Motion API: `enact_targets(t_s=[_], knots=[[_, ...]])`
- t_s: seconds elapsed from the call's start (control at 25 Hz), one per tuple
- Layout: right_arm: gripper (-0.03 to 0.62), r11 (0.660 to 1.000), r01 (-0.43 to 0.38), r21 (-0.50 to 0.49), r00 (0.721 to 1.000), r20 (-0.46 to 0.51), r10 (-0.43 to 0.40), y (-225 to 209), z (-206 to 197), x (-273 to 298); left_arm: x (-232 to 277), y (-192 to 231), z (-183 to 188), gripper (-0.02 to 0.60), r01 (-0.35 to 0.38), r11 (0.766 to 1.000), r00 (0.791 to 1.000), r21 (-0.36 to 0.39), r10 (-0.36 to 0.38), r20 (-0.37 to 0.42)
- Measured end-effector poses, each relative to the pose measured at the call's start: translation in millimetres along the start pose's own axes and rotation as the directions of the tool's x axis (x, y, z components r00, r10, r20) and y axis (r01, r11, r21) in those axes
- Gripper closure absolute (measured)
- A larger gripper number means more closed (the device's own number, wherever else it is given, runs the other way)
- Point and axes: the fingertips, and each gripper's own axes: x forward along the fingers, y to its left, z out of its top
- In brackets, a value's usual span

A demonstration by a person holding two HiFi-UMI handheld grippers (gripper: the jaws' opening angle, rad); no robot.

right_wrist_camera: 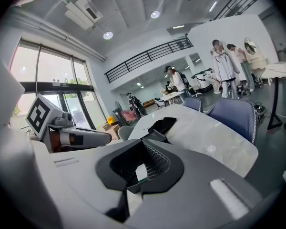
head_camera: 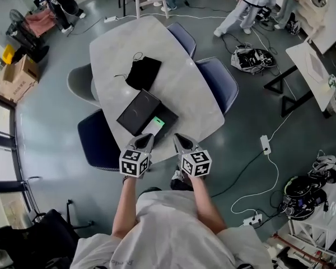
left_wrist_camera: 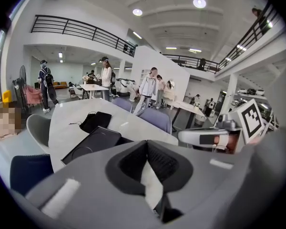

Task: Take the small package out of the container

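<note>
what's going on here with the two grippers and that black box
A person stands at the near end of the table with a gripper in each hand. The left gripper and right gripper both have their jaws shut and empty, just short of the black box. The small white-and-green package sits at the box's near end, not yet touched.

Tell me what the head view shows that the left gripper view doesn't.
Head view only: the small white package lying in the open container, just beyond the left gripper. Left gripper view only: the left jaws up close, shut with nothing between them, plus the balcony railing and ceiling lights. Both: the table, the black pouch, the black lid and the right gripper.
</note>
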Motion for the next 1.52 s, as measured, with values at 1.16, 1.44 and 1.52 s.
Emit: enact_targets(t_s=[1.16,1.44,1.52], knots=[[0.591,0.995,0.004,-0.099,0.993,-0.120,-0.016,-53,3,46,72,42,-14,0.529,-0.038,0.999,0.994,-0.037,0.034,-0.104],[0.591,0.994,0.034,-0.107,0.993,-0.108,-0.046,-65,10,46,90,44,-24,0.528,-0.015,1.000,0.988,-0.025,0.011,-0.152],[0.591,0.994,0.045,-0.104,0.993,-0.106,-0.056,-71,12,44,96,45,-27,0.518,-0.013,1.000,0.985,-0.020,0.010,-0.174]])
